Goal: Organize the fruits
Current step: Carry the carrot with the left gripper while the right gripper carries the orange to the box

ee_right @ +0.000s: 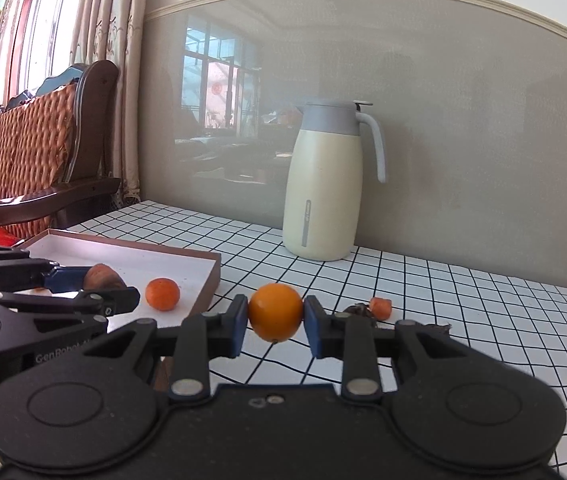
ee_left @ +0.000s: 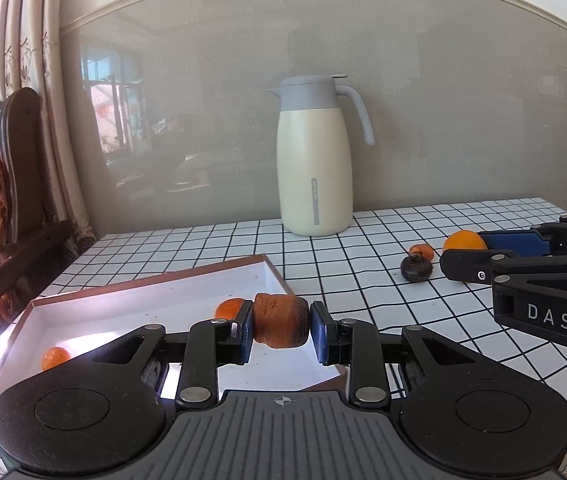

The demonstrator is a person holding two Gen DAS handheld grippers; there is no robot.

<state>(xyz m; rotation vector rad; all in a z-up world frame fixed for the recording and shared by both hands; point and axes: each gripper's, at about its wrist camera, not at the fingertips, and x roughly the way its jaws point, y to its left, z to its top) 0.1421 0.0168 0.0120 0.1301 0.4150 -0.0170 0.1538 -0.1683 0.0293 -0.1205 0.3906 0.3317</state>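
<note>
Two fruits are clamped, one in each claw: the left claw (ee_left: 281, 326) pinches a stubby brown-orange wrinkled fruit chunk (ee_left: 280, 321) between its blue pads, the chunk's long axis upright, above the near corner of a shallow white cardboard tray with a brown rim (ee_left: 155, 280); the right claw (ee_right: 275, 314) grips a smooth round orange citrus fruit (ee_right: 275, 312), held above the white tiled worktop with black grid lines (ee_right: 463, 300), just right of the tray. Two small round orange fruits (ee_left: 230, 307) (ee_left: 54, 358) lie inside the tray. On the worktop to the right sit one short orange piece (ee_right: 380, 306) and one dark, round, stemmed fruit (ee_left: 416, 266), touching or nearly so. Behind stands one cream metal jug with a grey lid and handle (ee_right: 323, 184), against a glossy grey wall. One dark wooden chair with a woven orange back (ee_right: 23, 152) stands at the left beside beige curtains.
</note>
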